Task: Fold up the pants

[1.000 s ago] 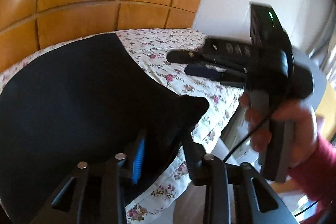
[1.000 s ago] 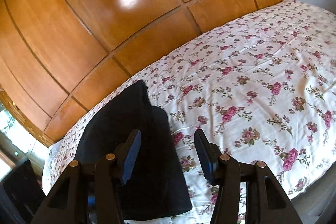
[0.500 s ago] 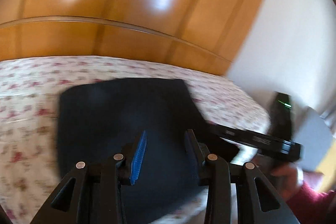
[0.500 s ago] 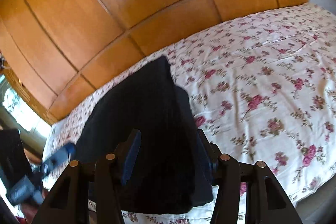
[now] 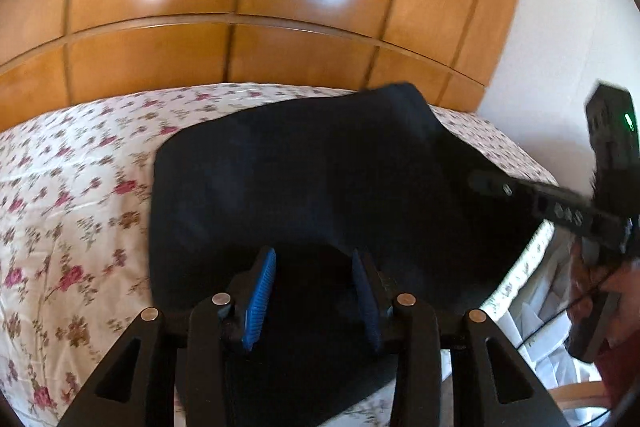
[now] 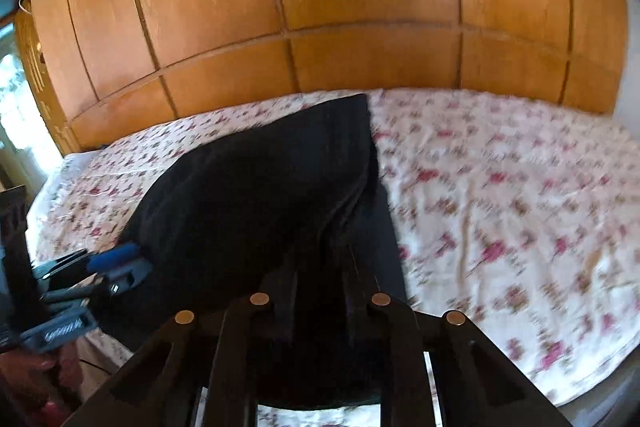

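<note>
Your left gripper [image 5: 316, 287] has its two fingers [image 5: 260, 291] apart, and they are opening a bit more. They sit low over the near edge of the black pants [image 5: 320, 179]. You can see the blue pads [image 5: 366, 297] with a gap between them, and they do not squeeze the cloth.

Your right gripper [image 6: 320, 291] is closing its fingers now. They are close together, and dark cloth of the pants [image 6: 260, 195] sits between them (it is all so black there that you cannot tell if the pads really pinch it).

The pants lie folded on the bed [image 5: 72, 219], on the flowery sheet, near the bed's front edge. Part of the cloth is bunched up higher than the rest. Behind the bed stands a big wooden wardrobe [image 5: 240, 7].

From the left camera you see your right gripper [image 5: 492, 185] at the pants' right side, touching or just above them. Your hand [image 5: 592, 291] holds it beyond the bed's edge.
</note>
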A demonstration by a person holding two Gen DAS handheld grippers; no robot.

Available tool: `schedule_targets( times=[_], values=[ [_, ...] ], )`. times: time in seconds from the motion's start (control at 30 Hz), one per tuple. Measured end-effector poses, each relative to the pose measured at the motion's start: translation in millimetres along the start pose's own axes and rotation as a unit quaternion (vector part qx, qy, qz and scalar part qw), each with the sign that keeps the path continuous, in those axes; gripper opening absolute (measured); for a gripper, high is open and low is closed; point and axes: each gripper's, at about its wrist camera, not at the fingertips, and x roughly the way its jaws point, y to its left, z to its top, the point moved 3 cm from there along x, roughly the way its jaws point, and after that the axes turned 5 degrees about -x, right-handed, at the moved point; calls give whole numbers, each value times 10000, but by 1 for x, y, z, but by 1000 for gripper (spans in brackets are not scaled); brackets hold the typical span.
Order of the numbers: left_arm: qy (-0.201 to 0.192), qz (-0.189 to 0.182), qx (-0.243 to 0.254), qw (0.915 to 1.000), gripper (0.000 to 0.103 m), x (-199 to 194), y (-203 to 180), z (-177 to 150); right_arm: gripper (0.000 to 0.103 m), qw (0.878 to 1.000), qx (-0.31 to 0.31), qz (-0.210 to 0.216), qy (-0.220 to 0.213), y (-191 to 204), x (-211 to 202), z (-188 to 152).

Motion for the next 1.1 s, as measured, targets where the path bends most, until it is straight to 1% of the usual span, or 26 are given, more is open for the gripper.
schedule_targets(
  times=[0.1,0.17,0.23,0.27,0.3,0.33,0.4,0.43,0.5,0.57,0.6,0.63,0.7,0.77,0.8,0.83,0.9,1.0,1.03,1.1],
  values=[
    [111,185,342,9992,41,14,-14,-7,17,9995,254,-76,163,-15,9,-5],
    [130,361,516,9979,42,19,-21,-14,19,9980,516,28,358,-25,24,-16],
    [55,468,740,9961,42,18,-27,-18,32,9952,947,63,250,-40,29,-28],
    [70,442,784,9959,42,17,-27,-18,46,9933,1121,65,264,-46,28,-29],
    [101,346,727,9967,42,16,-24,-16,54,9906,1335,138,266,-52,25,-30],
    [136,218,589,9979,42,14,-20,-13,53,9889,1459,178,201,-56,21,-28],
    [163,-63,164,9997,42,6,-7,-5,53,9899,1416,-93,-15,-61,6,-19],
    [170,-114,-27,9998,42,3,0,1,53,9910,1326,-176,-111,-60,0,-12],
    [99,-18,-284,9995,42,0,13,14,53,9931,1127,-165,-282,-53,-11,3],
    [79,78,-411,9991,42,2,25,30,53,9960,788,46,-415,-38,-17,23],
    [76,140,-425,9990,42,4,28,36,50,9973,574,157,-421,-28,-17,32],
    [95,230,-382,9990,42,8,32,43,48,9985,295,253,-382,-15,-13,42],
    [207,386,-297,9986,42,18,29,55,32,9989,-279,313,-227,9,2,56],
    [344,524,-289,9976,42,26,25,61,27,9966,-747,350,-82,30,22,66],
    [415,511,-291,9974,42,32,24,65,27,9957,-839,388,-52,36,29,67],
    [455,463,-290,9975,42,37,23,69,27,9948,-911,444,56,40,42,68],
    [553,502,-210,9970,42,50,18,72,27,9941,-960,467,208,40,62,71],
    [725,669,-147,9950,42,70,20,71,27,9937,-970,186,520,29,94,68],
    [779,674,-182,9945,44,76,22,69,25,9939,-924,111,592,24,102,69],
    [788,648,-297,9943,45,85,26,66,18,9950,-643,38,762,9,113,63]
  ],
)
